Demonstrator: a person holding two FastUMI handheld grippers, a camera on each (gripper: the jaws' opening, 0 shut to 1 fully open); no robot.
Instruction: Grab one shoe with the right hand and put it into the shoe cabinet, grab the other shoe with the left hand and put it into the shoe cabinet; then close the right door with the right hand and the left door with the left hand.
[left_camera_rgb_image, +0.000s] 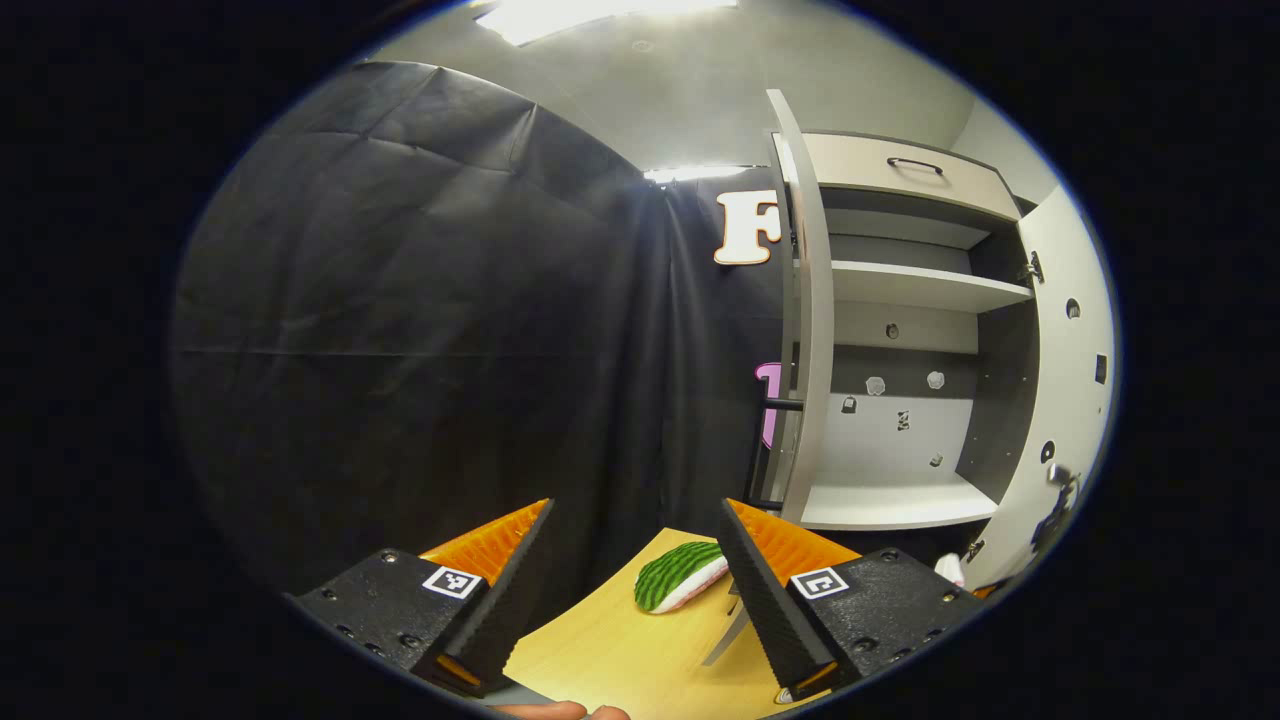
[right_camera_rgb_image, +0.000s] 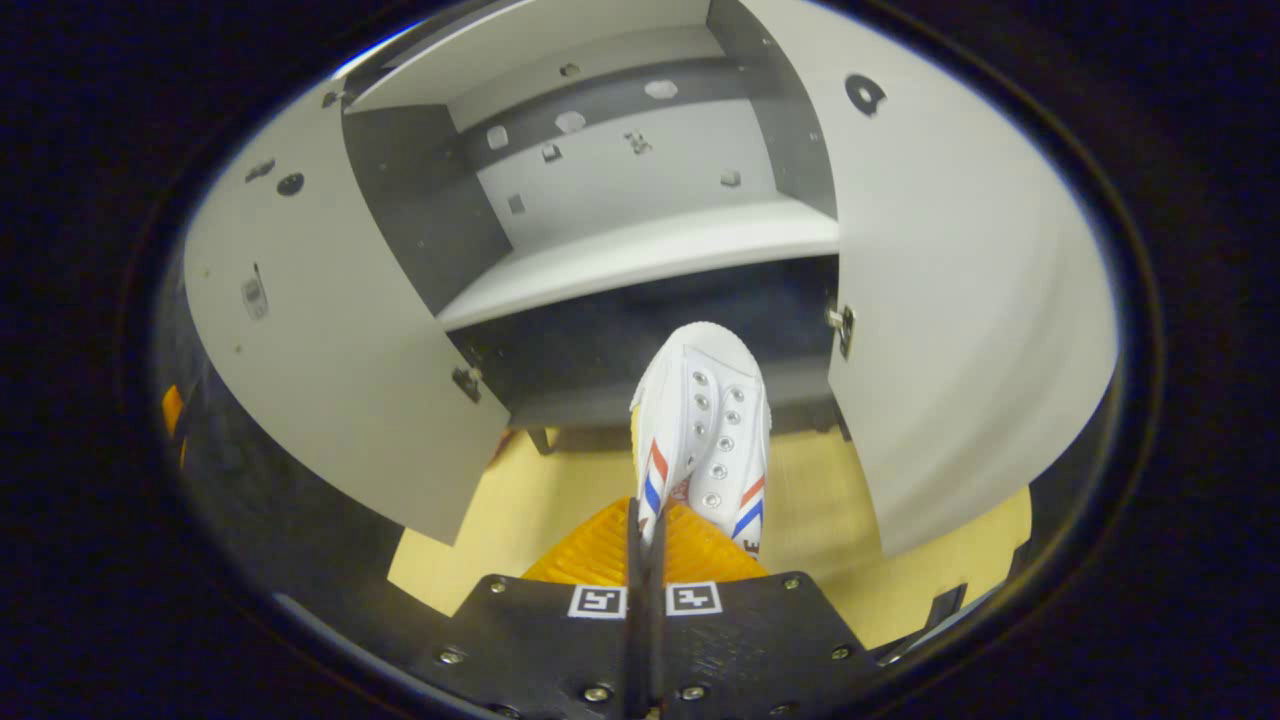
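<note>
Gripping a white shoe (right_camera_rgb_image: 703, 430) by its heel edge, my right gripper (right_camera_rgb_image: 646, 530) has its fingers pressed almost together on the thin collar. The shoe has red and blue stripes on its sides and metal eyelets, and its toe points toward the shoe cabinet (right_camera_rgb_image: 640, 260), just in front of the dark space below the bottom shelf. Both cabinet doors stand open, the left door (right_camera_rgb_image: 340, 360) and the right door (right_camera_rgb_image: 960, 300) flanking the shoe.

My left gripper (left_camera_rgb_image: 635, 540) has its fingers spread wide apart, holding nothing. Between them, farther off, a green-patterned shoe (left_camera_rgb_image: 678, 577) with a white sole lies on the wooden counter (left_camera_rgb_image: 620, 650). The left gripper view also shows the cabinet from the side, with two pale shelves, a drawer with a dark handle (left_camera_rgb_image: 914, 163) at the top, and a black cloth wall (left_camera_rgb_image: 420, 320) to the left.
</note>
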